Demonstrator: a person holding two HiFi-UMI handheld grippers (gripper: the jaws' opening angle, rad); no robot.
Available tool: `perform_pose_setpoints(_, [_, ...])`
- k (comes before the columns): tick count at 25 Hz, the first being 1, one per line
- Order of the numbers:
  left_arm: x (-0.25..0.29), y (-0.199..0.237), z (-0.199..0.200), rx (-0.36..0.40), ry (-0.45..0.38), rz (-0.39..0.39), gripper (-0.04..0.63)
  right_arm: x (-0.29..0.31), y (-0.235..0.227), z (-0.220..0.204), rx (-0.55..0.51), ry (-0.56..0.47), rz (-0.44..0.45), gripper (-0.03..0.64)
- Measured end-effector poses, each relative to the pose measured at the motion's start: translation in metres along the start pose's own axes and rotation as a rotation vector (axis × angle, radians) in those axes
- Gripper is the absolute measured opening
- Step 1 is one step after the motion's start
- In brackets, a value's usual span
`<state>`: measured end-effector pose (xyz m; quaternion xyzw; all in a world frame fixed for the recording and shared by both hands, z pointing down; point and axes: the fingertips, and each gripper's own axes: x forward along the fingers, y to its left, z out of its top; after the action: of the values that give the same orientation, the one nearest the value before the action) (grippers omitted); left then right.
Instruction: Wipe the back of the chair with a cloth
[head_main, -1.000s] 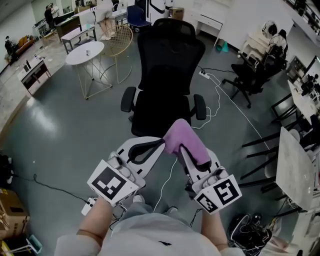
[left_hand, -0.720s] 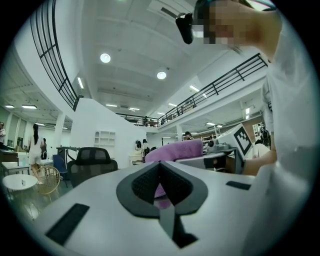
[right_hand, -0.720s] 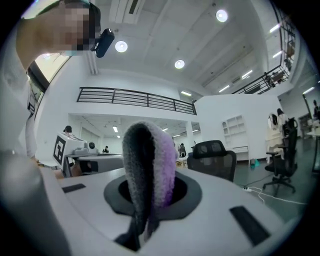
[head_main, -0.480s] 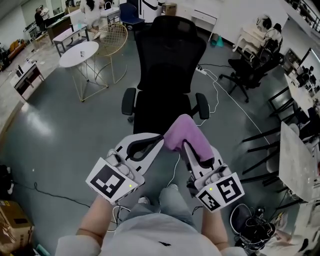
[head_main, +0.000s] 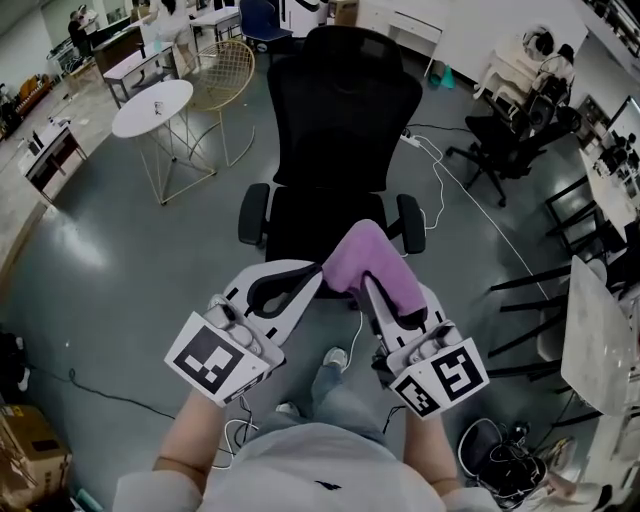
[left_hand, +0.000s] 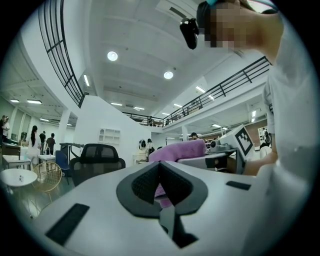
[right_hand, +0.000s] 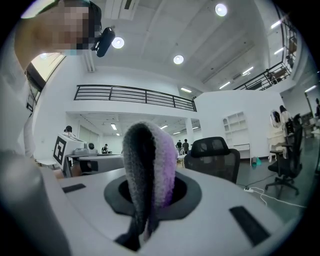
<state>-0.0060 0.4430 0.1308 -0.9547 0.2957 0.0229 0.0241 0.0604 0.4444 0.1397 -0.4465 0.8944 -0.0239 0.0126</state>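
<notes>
While we face the black chair (head_main: 340, 110), our right gripper (head_main: 368, 287) is clamped on a soft purple cloth (head_main: 375, 255), which rises in a folded hump above its jaws. Our left gripper (head_main: 316, 272) has its jaws together, with nothing between them. The cloth is on the near side of the seat and the chair back is farther away. Open grey floor (head_main: 120, 260) lies to the left, and a white cable (head_main: 440, 200) runs to the right.

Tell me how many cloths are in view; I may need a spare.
1. The purple cloth is clamped in the right claw, held in front of the black chair. The left claw holds none; others could lie hidden.
</notes>
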Motion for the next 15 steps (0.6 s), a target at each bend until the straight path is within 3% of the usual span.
perform_pose_setpoints(15, [0.125, 0.066, -0.001, -0.007, 0.028, 0.099, 0.012, 0.070, -0.126, 0.013, 0.020, 0.006, 0.112, 0.048])
